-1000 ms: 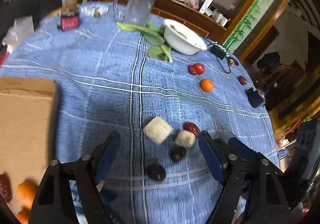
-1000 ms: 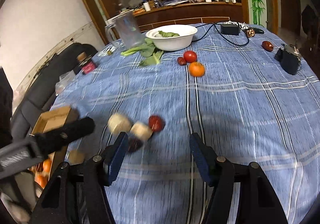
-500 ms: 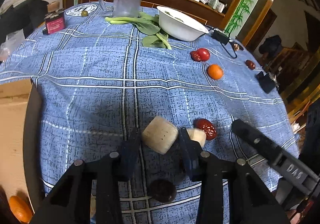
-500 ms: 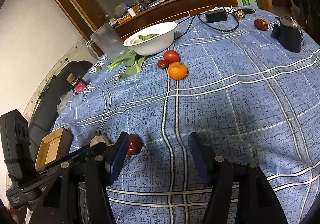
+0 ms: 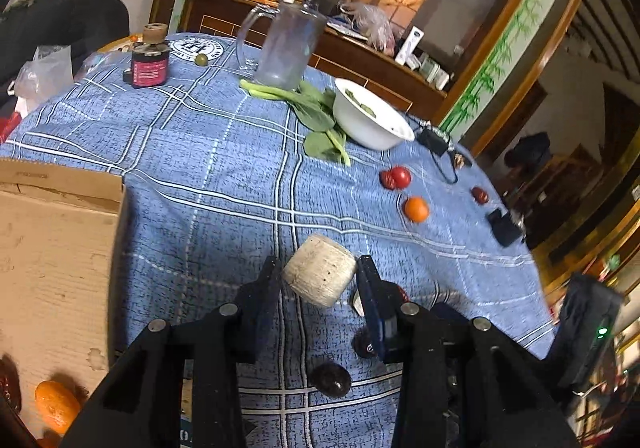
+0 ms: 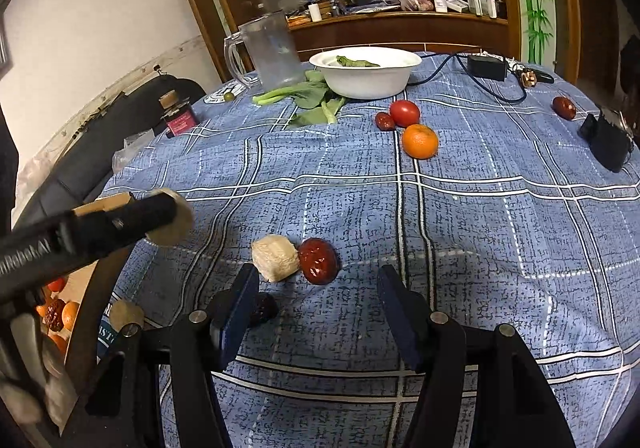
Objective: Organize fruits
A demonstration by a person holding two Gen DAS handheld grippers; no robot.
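Now pale round chunk (image 5: 320,275) between left hand-held gripper (image 5: 318,280) pads.

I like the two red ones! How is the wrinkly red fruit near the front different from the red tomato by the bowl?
The red date is dark and wrinkled; the tomato is brighter and smooth. The date touches a pale chunk; the tomato touches a smaller date. Both lie on the tablecloth.
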